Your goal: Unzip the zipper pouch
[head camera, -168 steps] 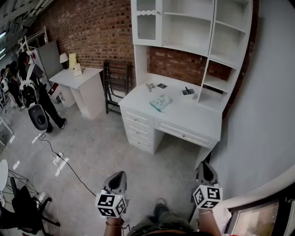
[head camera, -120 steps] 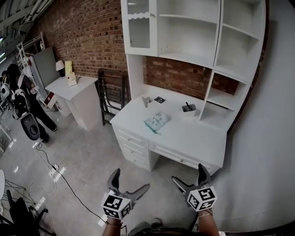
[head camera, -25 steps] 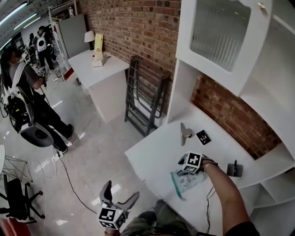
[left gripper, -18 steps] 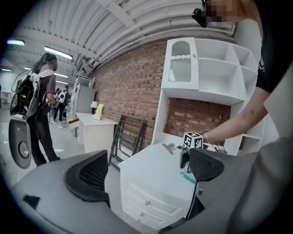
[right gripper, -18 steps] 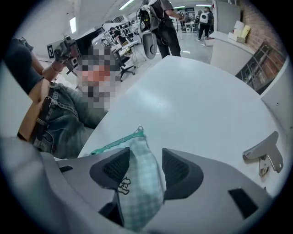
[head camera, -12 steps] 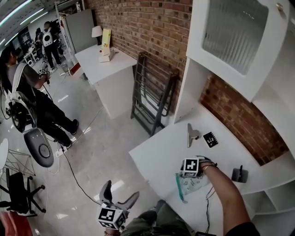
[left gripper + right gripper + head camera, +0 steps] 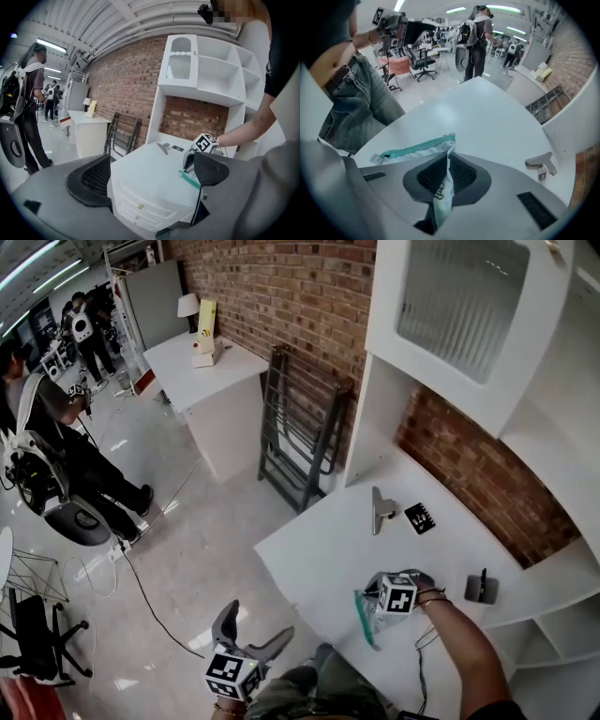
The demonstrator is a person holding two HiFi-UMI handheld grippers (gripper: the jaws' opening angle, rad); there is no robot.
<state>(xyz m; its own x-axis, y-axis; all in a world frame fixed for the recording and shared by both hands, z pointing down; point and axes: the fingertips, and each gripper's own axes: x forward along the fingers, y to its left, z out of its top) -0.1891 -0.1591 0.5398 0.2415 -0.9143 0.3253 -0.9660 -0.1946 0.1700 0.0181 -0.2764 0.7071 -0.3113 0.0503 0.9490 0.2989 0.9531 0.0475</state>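
White desk (image 7: 319,554) against a brick wall (image 7: 281,296), white hutch (image 7: 459,315) above it, and here is the action. The zipper pouch (image 7: 417,149) lies on the desk top near the front edge, white with a teal zipper strip along one side (the strip looks closed from end to end). The right gripper (image 7: 444,178) points steeply down onto it: its jaws have just been closing and now stand together, with a fold of the pouch's white fabric pinched between the pads at the end of the zipper.

Moving outward: a metal clip (image 7: 380,509) lies further back on the desk, well apart from the pouch. A small black marker card (image 7: 419,517) sits just beside the clip, and a small dark holder (image 7: 480,589) stands off toward the hutch's lower shelf.

The left gripper (image 7: 251,634) is off the desk, low in front of it over the floor. Its jaws stand wide apart with nothing between them, and it looks across at the desk drawers (image 7: 140,206).

In the background, a white side table (image 7: 202,367) stands by the wall, a dark folded frame (image 7: 300,437) leans beside it, and a person (image 7: 47,456) stands on the shiny floor.
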